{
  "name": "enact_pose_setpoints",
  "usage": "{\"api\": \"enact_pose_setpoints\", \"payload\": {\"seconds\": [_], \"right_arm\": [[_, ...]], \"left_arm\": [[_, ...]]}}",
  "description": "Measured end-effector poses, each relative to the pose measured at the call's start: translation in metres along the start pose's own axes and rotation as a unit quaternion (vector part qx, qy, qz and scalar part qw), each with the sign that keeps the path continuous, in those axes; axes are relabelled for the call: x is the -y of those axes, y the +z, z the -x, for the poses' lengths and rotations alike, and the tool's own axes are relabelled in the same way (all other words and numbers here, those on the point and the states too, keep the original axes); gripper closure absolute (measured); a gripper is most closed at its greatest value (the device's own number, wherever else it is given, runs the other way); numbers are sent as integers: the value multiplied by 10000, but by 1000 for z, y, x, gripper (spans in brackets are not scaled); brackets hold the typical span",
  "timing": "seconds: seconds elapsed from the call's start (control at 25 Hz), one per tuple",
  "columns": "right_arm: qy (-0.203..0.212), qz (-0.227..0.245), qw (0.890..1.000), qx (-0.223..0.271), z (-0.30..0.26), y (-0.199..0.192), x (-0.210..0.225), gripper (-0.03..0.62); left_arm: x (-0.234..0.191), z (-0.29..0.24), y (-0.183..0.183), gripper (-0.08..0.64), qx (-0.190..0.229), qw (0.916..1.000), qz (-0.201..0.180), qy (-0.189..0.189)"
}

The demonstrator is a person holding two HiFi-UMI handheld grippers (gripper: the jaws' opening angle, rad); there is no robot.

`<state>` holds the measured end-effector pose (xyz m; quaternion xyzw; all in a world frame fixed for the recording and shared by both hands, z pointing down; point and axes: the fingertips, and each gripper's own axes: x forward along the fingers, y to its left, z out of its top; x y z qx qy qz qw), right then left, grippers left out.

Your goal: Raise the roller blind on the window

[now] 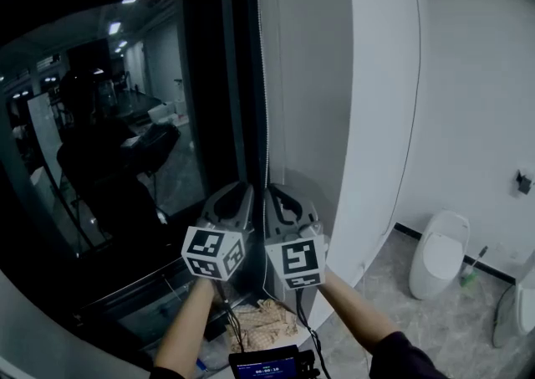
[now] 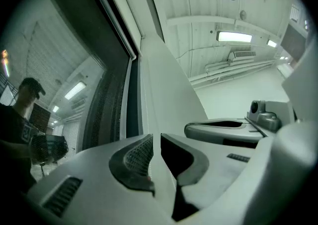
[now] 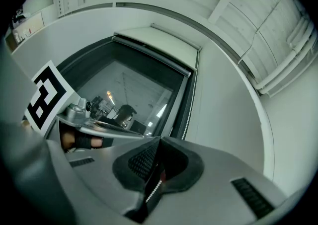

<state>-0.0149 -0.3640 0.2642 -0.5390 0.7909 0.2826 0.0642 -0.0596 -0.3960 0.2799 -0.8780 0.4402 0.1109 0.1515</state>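
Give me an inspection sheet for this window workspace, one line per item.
Surface: window, dark glass showing reflections.
Job's things: roller blind gathered near the window top; bead chain hangs along the frame.
Clutter: woven bundle and screen device below the grippers.
Grippers: right gripper shut on the bead chain; left gripper jaws nearly together, grip unclear.
Cables: dark cables trail down from the grippers.
Surroundings: toilet, white wall, marbled floor.

Off-task items I log in the head view:
- white toilet, four o'clock, on the grey tiled floor
- brush just beside it
- dark wall fixture, three o'clock
- lit screen, six o'clock

In the left gripper view: ceiling strip light, one o'clock.
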Motion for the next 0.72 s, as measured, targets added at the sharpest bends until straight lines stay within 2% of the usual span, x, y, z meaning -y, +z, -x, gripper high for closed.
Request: {"api": "enact_pose_setpoints", "payload": {"seconds": [0.28,0.72], "right_arm": [[32,-13,10000,4,-2,0,-1,584],[52,48,10000,20,-6,0,1,584]], "left_arm": [[0,4,7,551,79,9997,-241,38],[0,1,9,552,79,9993,-374,25]]}}
